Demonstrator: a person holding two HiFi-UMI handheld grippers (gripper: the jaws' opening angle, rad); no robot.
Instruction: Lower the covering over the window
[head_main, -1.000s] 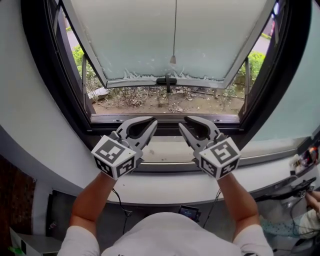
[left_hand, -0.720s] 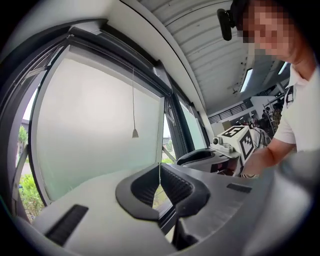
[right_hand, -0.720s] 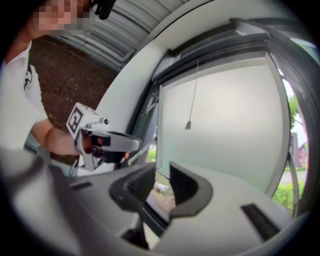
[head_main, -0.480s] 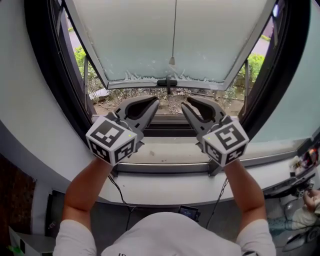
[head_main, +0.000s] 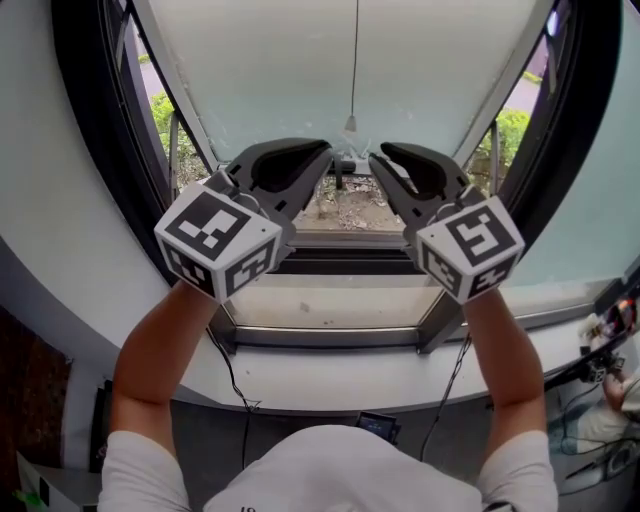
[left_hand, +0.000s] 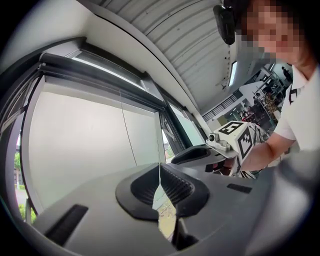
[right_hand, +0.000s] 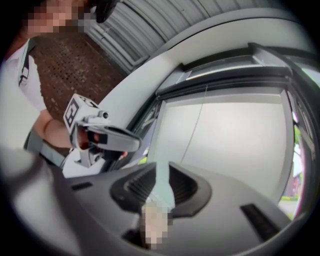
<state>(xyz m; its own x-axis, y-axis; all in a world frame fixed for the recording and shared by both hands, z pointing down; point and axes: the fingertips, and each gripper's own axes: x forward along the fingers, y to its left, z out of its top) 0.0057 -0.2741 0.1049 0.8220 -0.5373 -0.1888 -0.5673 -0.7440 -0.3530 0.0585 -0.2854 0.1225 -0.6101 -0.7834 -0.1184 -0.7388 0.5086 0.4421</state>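
Note:
A pale roller blind (head_main: 300, 60) covers the upper part of the window, and its thin pull cord (head_main: 355, 60) hangs down the middle to a small weight (head_main: 351, 124). My left gripper (head_main: 322, 150) is raised in front of the blind's lower edge, left of the weight, and is shut on nothing. To the weight's right at the same height is my right gripper (head_main: 378, 156). Its jaws have just been closing, and a narrow gap with nothing in it remains. In the gripper views the left gripper (left_hand: 160, 172) and the right gripper (right_hand: 161, 175) face the blind (left_hand: 85, 150), apart from the cord (right_hand: 195, 130).
A black window frame (head_main: 90, 130) surrounds the opening. Below the grippers lie the white sill (head_main: 330, 300) and a curved ledge. Soil and bushes (head_main: 350, 210) show outside under the blind. A dark window handle (head_main: 346, 166) sits between the two grippers' tips.
Both grippers have risen side by side from just above the sill to the blind's lower edge. Their marker cubes look larger and closer to the camera.

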